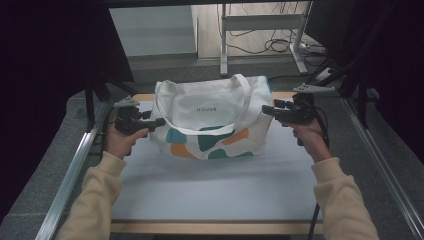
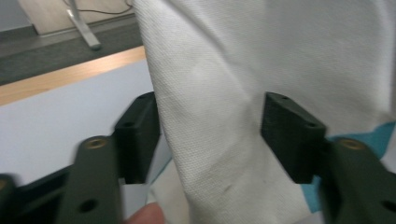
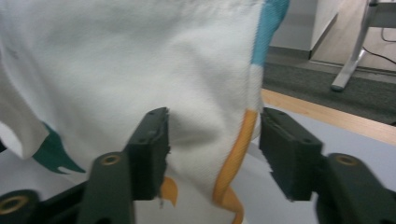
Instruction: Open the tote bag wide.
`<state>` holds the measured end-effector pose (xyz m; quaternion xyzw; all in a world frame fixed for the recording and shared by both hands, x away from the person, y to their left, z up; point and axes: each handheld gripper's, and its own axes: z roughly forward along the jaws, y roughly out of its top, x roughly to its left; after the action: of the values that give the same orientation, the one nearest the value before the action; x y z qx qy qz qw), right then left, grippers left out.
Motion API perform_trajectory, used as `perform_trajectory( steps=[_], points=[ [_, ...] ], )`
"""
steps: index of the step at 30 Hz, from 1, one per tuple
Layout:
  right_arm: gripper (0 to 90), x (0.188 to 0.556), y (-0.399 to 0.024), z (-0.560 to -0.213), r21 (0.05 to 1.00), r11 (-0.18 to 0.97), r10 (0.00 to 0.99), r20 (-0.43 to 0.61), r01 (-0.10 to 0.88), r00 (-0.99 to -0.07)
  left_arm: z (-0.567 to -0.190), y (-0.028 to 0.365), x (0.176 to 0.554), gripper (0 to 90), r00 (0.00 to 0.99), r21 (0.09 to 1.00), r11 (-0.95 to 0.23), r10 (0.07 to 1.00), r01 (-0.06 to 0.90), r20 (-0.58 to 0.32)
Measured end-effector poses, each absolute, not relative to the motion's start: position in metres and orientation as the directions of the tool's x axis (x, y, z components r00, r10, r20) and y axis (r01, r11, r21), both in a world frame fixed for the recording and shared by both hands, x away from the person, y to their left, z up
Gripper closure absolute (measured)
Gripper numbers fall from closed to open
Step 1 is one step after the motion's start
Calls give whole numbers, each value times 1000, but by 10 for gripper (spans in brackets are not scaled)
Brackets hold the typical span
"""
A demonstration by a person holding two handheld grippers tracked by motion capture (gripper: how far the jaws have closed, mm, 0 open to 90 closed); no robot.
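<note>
At centre frame in the high view, we have the white tote bag (image 1: 212,117) standing on the grey table mat (image 1: 215,192). Our left gripper (image 2: 210,135) and right gripper (image 3: 212,151) each straddle a side edge of the bag, jaws partly open with cloth between them and not yet clamped. We should push deeper and bite both edges evenly, so that the cloth cannot slip out.

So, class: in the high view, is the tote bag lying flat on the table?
No: the tote bag stands upright on the table, its handle draped over the front face above the word HOUSE.
</note>
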<state>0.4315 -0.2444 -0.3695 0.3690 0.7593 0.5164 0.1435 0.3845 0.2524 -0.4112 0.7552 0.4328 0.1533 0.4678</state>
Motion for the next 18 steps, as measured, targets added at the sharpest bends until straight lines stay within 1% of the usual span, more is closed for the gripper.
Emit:
perform_trajectory(
  steps=[1,2,3,4,6,7,8,9,10,11,12,13,14,18],
  points=[
    [481,431,-244,-370,891,199,704,160,408,-692,-411,252,384,430,577,840,-191,800,508,-167],
    [481,431,-244,-370,891,199,704,160,408,-692,-411,252,384,472,577,840,-191,800,508,-167],
    [504,430,-243,-370,891,206,705,152,404,-693,-411,252,383,472,575,841,-192,802,505,-162],
    [572,429,-242,-370,892,224,715,123,392,-688,-411,253,382,563,570,843,-188,806,504,-161],
    [646,427,-241,-369,896,234,725,99,378,-682,-410,255,380,646,562,850,-177,811,497,-160],
    [671,427,-241,-369,898,237,728,88,370,-680,-409,255,379,684,565,851,-175,809,495,-162],
    [671,427,-241,-369,898,237,728,88,370,-680,-409,255,379,715,565,851,-175,809,495,-162],
    [715,426,-241,-370,901,238,727,83,363,-682,-410,255,377,744,573,855,-182,805,486,-155],
    [743,426,-241,-370,902,242,728,75,358,-682,-410,255,377,762,574,857,-184,805,482,-150],
    [743,426,-241,-370,902,242,728,75,358,-682,-410,255,377,780,574,857,-184,805,482,-150],
    [774,425,-241,-370,903,244,732,68,354,-678,-409,255,376,780,574,859,-182,805,478,-149],
    [807,423,-240,-370,907,252,737,47,339,-674,-409,254,375,806,575,864,-179,805,470,-146],
    [823,422,-240,-370,908,256,738,39,333,-674,-408,254,374,814,575,867,-181,806,464,-139],
    [844,416,-238,-368,916,279,743,-15,289,-669,-407,254,371,834,576,878,-177,807,444,-128]
  ],
)
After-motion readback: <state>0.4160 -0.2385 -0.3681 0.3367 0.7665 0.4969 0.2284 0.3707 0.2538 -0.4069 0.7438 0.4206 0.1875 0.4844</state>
